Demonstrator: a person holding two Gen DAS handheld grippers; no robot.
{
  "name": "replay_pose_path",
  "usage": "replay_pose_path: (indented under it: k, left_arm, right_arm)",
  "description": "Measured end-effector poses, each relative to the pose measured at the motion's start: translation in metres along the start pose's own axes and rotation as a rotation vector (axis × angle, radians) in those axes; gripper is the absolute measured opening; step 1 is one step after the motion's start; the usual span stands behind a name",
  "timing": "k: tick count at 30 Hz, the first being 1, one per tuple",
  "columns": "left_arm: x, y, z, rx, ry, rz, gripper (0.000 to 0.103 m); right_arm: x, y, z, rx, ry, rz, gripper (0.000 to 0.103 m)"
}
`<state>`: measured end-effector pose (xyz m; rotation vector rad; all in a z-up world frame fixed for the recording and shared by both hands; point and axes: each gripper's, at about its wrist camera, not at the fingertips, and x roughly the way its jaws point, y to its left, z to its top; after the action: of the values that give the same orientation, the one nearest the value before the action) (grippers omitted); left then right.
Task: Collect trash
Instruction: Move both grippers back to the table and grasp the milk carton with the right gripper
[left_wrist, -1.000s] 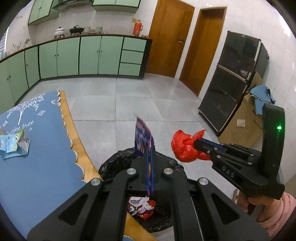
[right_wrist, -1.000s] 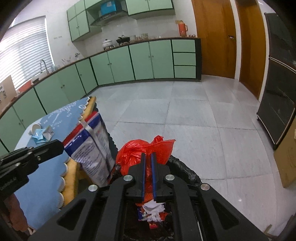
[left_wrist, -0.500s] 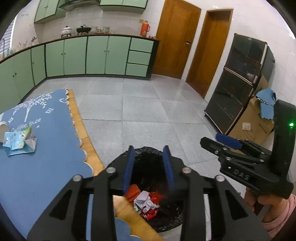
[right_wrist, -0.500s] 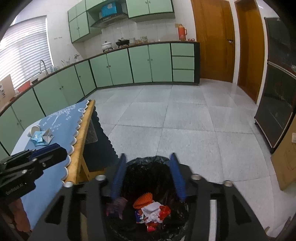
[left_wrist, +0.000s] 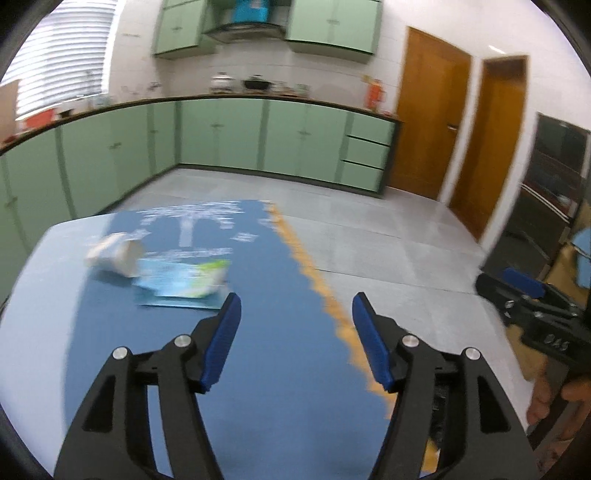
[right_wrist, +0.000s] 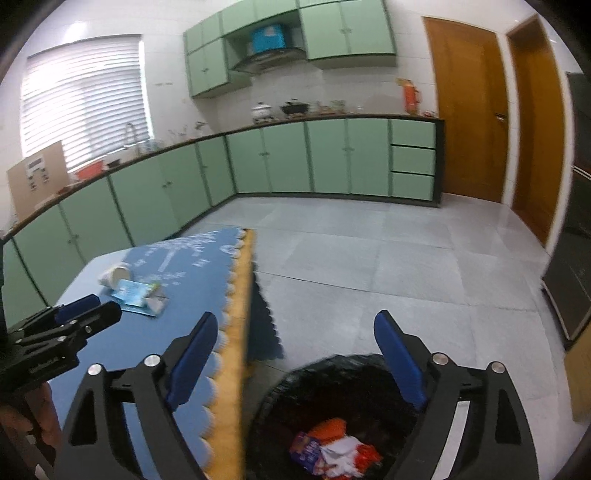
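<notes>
Kitchen, grey tiled floor (right_wrist: 406, 266), table under a blue scalloped cloth (left_wrist: 258, 332) with its yellow-brown edge (right_wrist: 240, 332) showing on the right side.

Nearest, right wrist view: right gripper (right_wrist: 295, 336) with its blue-padded fingers spread wide, nothing between them. Directly below it, on the floor just beside the table edge, a bin lined with a black bag (right_wrist: 332, 373). Inside lies a heap of wrappers (right_wrist: 332, 446): orange, red, white, one purple-blue piece.

Left wrist view: left gripper (left_wrist: 295, 310) also spread wide and empty, hanging over the blue cloth. The picture is motion-blurred. The right gripper shows at the far right edge of this view, a hand (left_wrist: 554, 391) on its handle.

Further along the table, ahead and left of the left gripper's fingers: a light-blue and green crumpled packet (left_wrist: 184, 280) lying flat on the cloth. Touching it on the far-left side, a white paper cup (left_wrist: 114, 254) tipped on its side. Both sit well apart from the bin.

Far: green base cabinets (right_wrist: 325, 158) curving round the back and left walls, pots on the counter, an orange flask (right_wrist: 408, 96), wall cupboards and extractor hood. Blinds on the window (right_wrist: 85, 96) at left. Two wooden doors (right_wrist: 469, 110) at right.
</notes>
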<state>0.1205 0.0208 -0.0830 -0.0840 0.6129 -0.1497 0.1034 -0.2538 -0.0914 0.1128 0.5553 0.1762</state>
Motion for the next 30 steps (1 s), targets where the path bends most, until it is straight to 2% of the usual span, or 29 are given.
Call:
replay_pose_path:
  k: [3,8,15,20,22,24,30]
  left_arm:
    - [-0.007,0.036,-0.001,-0.031,-0.007,0.096,0.061]
    - [-0.014,0.088,-0.001,-0.098,-0.005,0.205,0.062]
    - [-0.015,0.133,0.001,-0.134,-0.006,0.302,0.062]
    - [-0.011,0.153,-0.002,-0.148,0.002,0.326,0.062]
    - [-0.009,0.159,-0.002,-0.153,0.006,0.33,0.062]
    - [-0.007,0.164,-0.003,-0.161,0.011,0.329,0.062]
    - [0.001,0.17,-0.005,-0.185,0.022,0.326,0.062]
  right_arm:
    - [0.015,0.028,0.006,-0.018,-0.003,0.062,0.086]
    - [0.048,0.081,0.014,-0.04,0.009,0.158,0.086]
    - [0.095,0.144,0.017,-0.098,0.036,0.214,0.086]
    - [0.131,0.175,0.014,-0.14,0.07,0.23,0.086]
    - [0.148,0.186,0.012,-0.179,0.092,0.271,0.088]
    - [0.162,0.189,0.011,-0.202,0.136,0.302,0.093]
    - [0.183,0.187,0.007,-0.248,0.198,0.339,0.094]
